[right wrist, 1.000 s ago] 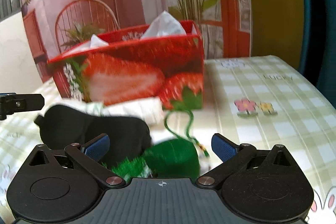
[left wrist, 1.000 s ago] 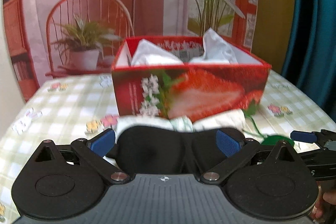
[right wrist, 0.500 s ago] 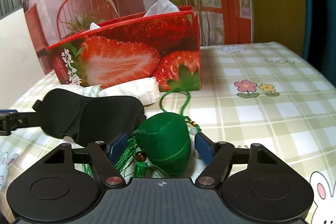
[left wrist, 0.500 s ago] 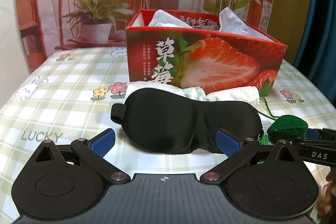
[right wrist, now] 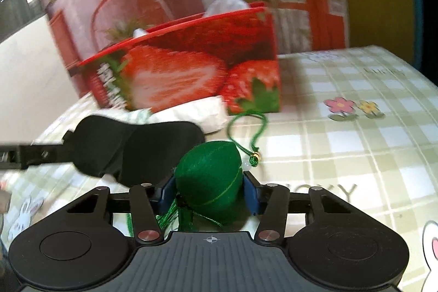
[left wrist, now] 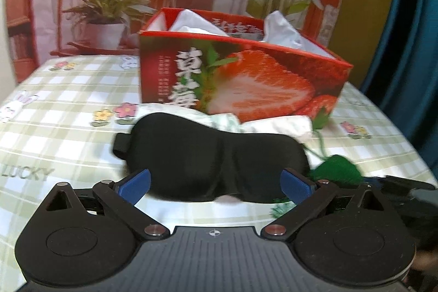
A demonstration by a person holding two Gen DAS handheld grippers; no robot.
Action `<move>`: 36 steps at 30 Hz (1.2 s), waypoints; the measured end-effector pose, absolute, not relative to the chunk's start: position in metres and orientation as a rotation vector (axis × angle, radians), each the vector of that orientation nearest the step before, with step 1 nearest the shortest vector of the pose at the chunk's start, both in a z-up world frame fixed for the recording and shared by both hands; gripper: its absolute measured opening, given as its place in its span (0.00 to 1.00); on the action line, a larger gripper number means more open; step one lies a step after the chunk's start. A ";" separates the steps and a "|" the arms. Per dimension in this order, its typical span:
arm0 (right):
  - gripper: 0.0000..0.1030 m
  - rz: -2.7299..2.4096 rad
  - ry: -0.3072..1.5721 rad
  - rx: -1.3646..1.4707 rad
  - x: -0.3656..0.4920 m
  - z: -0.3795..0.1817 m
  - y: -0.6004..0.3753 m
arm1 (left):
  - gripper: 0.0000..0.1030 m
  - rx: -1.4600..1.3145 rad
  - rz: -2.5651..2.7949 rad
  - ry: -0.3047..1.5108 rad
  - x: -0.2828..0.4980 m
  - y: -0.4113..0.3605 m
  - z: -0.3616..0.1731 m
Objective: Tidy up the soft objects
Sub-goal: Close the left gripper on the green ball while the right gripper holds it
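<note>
A black sleep mask (left wrist: pixel 213 158) lies on the checked tablecloth in front of a red strawberry box (left wrist: pixel 246 84). My left gripper (left wrist: pixel 216 182) is open, its blue pads either side of the mask's near edge. My right gripper (right wrist: pixel 209 190) is shut on a green stuffed pouch (right wrist: pixel 210 177) with a green cord and tassel. The pouch also shows in the left wrist view (left wrist: pixel 339 171). The mask shows in the right wrist view (right wrist: pixel 131 147), left of the pouch.
White folded cloths (left wrist: pixel 276 125) lie between the mask and the box. White tissue (left wrist: pixel 282 29) sticks up out of the box. The table edge curves round at right (left wrist: pixel 410 152). A printed backdrop stands behind the table.
My right gripper has closed on the green pouch and lifted it slightly. My left gripper has moved closer to the mask, staying open.
</note>
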State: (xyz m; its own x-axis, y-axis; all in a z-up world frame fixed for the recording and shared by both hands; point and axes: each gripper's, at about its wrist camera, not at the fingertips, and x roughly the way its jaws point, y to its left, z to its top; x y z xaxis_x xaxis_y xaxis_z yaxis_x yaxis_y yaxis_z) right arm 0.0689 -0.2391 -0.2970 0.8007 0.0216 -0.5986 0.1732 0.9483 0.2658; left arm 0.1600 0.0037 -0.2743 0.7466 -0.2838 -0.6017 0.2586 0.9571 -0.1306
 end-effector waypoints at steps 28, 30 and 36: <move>0.44 0.103 0.613 0.079 0.070 -0.285 -0.195 | 0.58 -0.212 -0.655 0.840 0.184 -0.040 -0.302; 0.44 0.101 0.599 0.093 0.068 -0.280 -0.196 | 0.58 -0.221 -0.675 0.811 0.182 -0.039 -0.294; 0.44 0.098 0.506 0.108 0.071 -0.248 -0.203 | 0.58 -0.164 -0.689 0.688 0.182 -0.038 -0.249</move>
State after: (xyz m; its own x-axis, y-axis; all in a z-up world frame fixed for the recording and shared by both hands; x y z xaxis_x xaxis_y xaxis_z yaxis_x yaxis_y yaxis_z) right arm 0.0707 -0.2026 -0.2481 0.8702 0.1206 -0.4777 -0.0674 0.9896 0.1270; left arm 0.1819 -0.0378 -0.2491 0.5633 -0.6340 -0.5298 0.5302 0.7692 -0.3568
